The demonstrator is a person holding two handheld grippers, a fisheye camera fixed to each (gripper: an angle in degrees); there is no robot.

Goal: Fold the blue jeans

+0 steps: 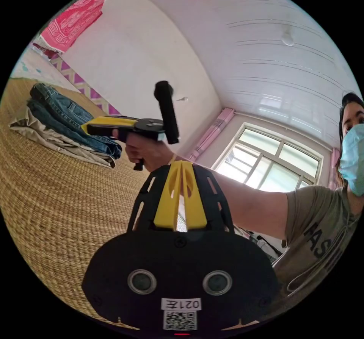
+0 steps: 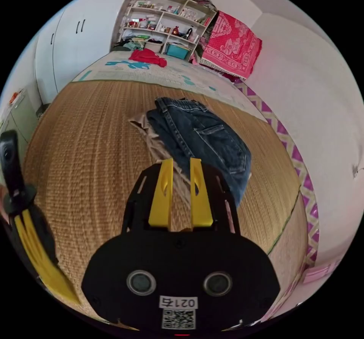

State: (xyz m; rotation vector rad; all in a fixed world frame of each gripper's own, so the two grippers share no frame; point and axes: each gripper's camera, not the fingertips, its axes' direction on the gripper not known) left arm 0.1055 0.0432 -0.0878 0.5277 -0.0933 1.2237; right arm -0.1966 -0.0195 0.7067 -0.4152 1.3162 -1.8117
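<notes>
Item: blue jeans [image 2: 201, 138] lying folded on straw mat [image 2: 87, 146]; I am holding both grippers, left gripper [image 1: 181, 172] with jaws nearly together, right gripper [image 2: 180, 170] with jaws slightly apart, clear, empty, likely needing only tidying.

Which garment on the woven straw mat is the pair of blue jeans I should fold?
Start from the big woven straw mat covering the bed. Near its middle lies a small pile of clothes, and the dark blue denim jeans are the top layer, folded, with stitched seams and a back pocket showing. Beneath them lies a plain beige cloth, which is lighter and has no seams or pockets.
</notes>
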